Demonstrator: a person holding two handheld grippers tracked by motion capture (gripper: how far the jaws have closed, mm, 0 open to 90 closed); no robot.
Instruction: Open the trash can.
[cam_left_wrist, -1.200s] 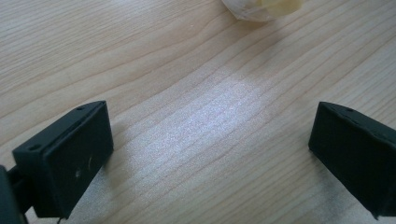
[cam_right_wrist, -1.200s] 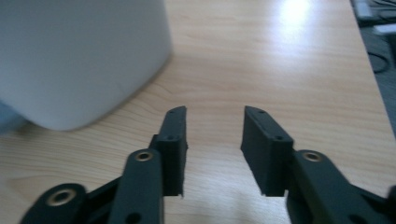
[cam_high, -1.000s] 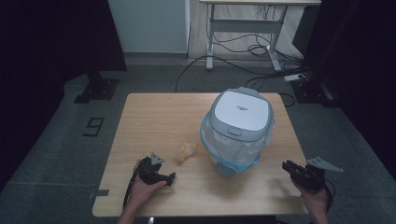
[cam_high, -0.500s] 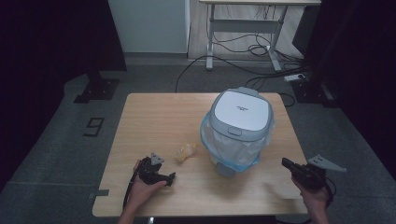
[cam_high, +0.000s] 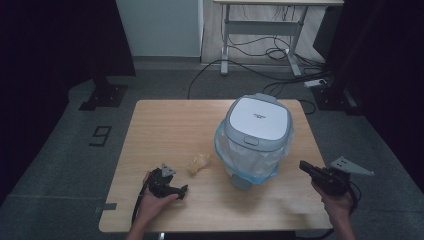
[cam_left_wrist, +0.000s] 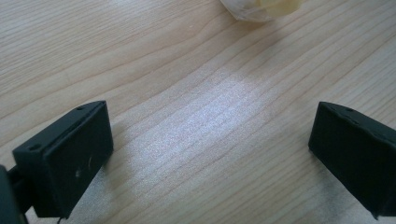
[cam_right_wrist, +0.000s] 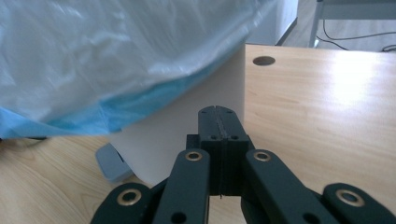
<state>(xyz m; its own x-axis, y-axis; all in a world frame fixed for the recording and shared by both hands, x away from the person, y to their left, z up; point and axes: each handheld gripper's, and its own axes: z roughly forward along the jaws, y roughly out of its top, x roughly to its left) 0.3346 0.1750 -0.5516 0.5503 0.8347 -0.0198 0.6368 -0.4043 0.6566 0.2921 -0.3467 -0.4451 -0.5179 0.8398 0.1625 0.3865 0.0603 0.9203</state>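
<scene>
A white lidded bin (cam_high: 257, 132) lined with a pale blue plastic bag (cam_right_wrist: 116, 60) stands on the right half of the wooden table (cam_high: 170, 125). A crumpled yellow scrap (cam_high: 198, 162) lies left of the bin. My left gripper (cam_high: 172, 181) rests low over the table just short of the scrap (cam_left_wrist: 261, 7), open (cam_left_wrist: 210, 135), with bare wood between its jaws. My right gripper (cam_high: 302, 166) is held at the bin's right side, shut (cam_right_wrist: 219, 112) and empty, its tip close to the bin's white wall (cam_right_wrist: 187, 121).
The bin's grey foot pedal (cam_high: 241, 181) juts toward the front edge. A cable hole (cam_right_wrist: 264, 60) sits in the tabletop behind the bin. Beyond the table stand a desk frame (cam_high: 260, 35) with floor cables and a dark stand base (cam_high: 102, 95).
My right gripper has drifted slightly forward along the bin's right side. The left gripper, scrap and bin have stayed put.
</scene>
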